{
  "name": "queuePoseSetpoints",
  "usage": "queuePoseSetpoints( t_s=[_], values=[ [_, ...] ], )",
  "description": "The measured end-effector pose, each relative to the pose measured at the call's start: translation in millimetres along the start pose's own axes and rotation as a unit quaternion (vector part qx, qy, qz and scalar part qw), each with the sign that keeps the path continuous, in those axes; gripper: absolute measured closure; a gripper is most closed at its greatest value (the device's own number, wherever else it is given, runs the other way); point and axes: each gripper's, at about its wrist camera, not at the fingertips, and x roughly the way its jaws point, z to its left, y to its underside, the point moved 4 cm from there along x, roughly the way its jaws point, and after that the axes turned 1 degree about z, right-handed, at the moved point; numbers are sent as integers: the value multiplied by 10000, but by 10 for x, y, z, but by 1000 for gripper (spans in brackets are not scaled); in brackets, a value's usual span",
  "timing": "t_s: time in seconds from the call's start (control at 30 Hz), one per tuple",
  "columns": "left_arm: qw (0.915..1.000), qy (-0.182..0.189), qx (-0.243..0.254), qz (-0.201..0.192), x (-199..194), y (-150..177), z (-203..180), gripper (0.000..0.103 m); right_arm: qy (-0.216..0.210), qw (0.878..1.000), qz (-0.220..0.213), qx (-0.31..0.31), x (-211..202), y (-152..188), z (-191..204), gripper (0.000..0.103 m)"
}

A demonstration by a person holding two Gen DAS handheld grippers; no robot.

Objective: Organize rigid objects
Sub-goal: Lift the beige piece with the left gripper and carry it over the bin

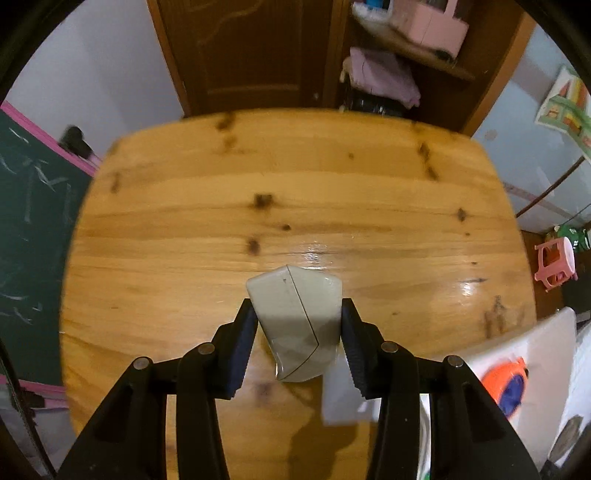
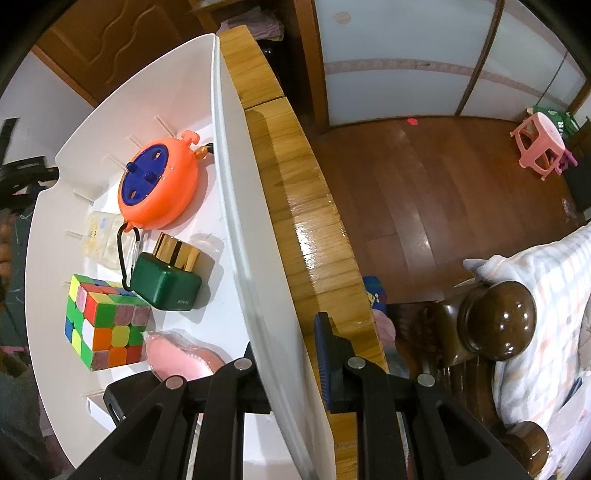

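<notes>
My left gripper (image 1: 299,325) is shut on a grey-green angular plastic case (image 1: 295,325) and holds it above the wooden table (image 1: 258,177). My right gripper (image 2: 286,354) is shut on the right wall of a white bin (image 2: 240,221) that stands on the table's edge. In the bin lie an orange and blue cord reel (image 2: 159,184), a green box with a gold cap (image 2: 166,280), a Rubik's cube (image 2: 103,325), a pink object (image 2: 181,358) and a clear small box (image 2: 99,236). The bin's corner shows in the left wrist view (image 1: 535,343).
A door (image 1: 251,55) and shelves with a pink box (image 1: 432,26) stand beyond the table. A chalkboard (image 1: 33,221) is on the left. A pink stool (image 2: 543,144) stands on the wood floor. A bed with a dark wooden post (image 2: 495,317) is on the right.
</notes>
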Motion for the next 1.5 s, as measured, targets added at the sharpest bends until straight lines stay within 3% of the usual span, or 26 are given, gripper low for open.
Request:
queuePoseSetpoints(
  t_s=[0.2, 0.37, 0.53, 0.7, 0.87, 0.97, 1.5],
  values=[
    [9982, 324, 361, -342, -755, 272, -2, 55, 5, 9999, 47, -111, -6, 3, 33, 85],
    [9930, 609, 849, -552, -1113, 479, -379, 55, 12, 9997, -11, -247, -34, 20, 78, 85],
    [9859, 932, 1291, -505, -1322, 788, -696, 55, -68, 9986, -279, -434, -113, 66, 125, 88],
    [9794, 987, 1706, -443, -1324, 1101, -1078, 55, -181, 9979, -439, -430, -178, 78, 86, 95],
    [9759, 933, 1919, -453, -1213, 1267, -1375, 55, -483, 9975, -412, -303, -190, 81, -5, 96],
    [9743, 890, 2020, -459, -1146, 1320, -1507, 55, -439, 9973, -435, -402, -195, 88, 11, 97],
    [9730, 675, 2209, -31, -631, 1535, -1801, 55, -503, 9972, -476, -298, -156, 107, -65, 97]
  ],
)
